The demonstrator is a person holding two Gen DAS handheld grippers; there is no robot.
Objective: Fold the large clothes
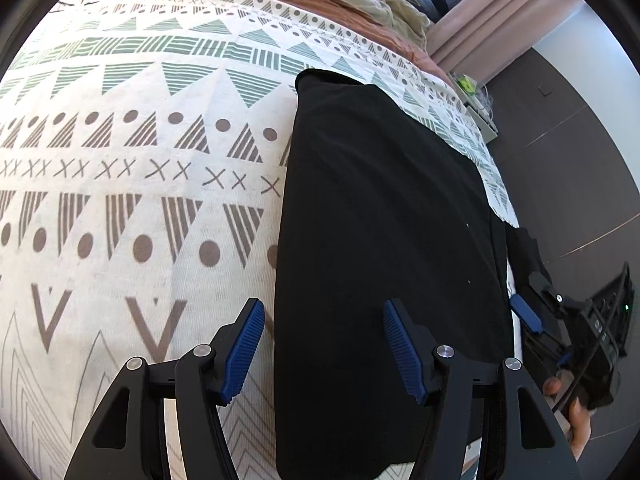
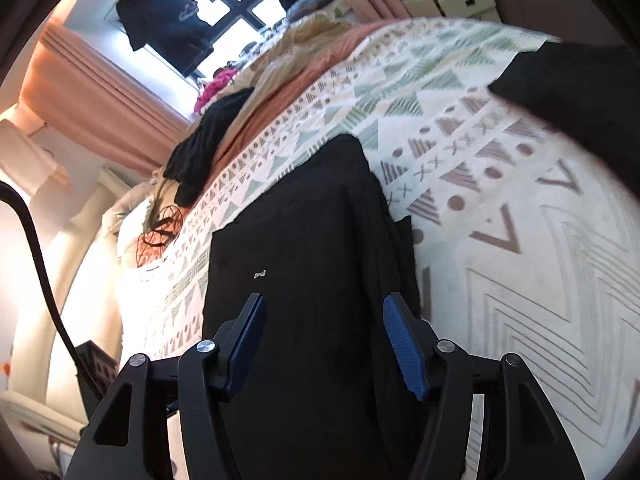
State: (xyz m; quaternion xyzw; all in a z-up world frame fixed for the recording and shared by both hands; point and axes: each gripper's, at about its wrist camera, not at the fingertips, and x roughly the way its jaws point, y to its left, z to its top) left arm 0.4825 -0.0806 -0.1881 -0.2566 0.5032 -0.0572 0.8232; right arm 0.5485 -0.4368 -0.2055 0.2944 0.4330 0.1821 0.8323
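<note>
Black garment (image 1: 384, 240) lies flat on the bed, on a patterned sheet (image 1: 140, 152), folded into a long strip with smooth edges. It runs from the near edge of the bed away from the camera, close to the bed's right side in the left wrist view.

Left hand-held gripper (image 1: 324, 344): jaws apart, nothing clamped. Its left pad sits over bare sheet, its right pad over the garment, straddling the strip's left edge. Contact with the fabric: cannot tell.

Right hand-held gripper (image 2: 324, 340): jaws apart, released, nothing between the pads. It hangs over a black garment (image 2: 304, 280) with a small white logo, which lies on the same sheet. Right wrist view is slightly motion-blurred toward the right side.

In the left wrist view the right hand-held gripper (image 1: 532, 316) shows at the right edge, beside the bed, with a hand (image 1: 576, 420) on its grip.

Far end of bed: a pile of clothes (image 2: 212, 144), orange cable (image 2: 160, 232). Pink curtain (image 2: 92, 96) by the window.
</note>
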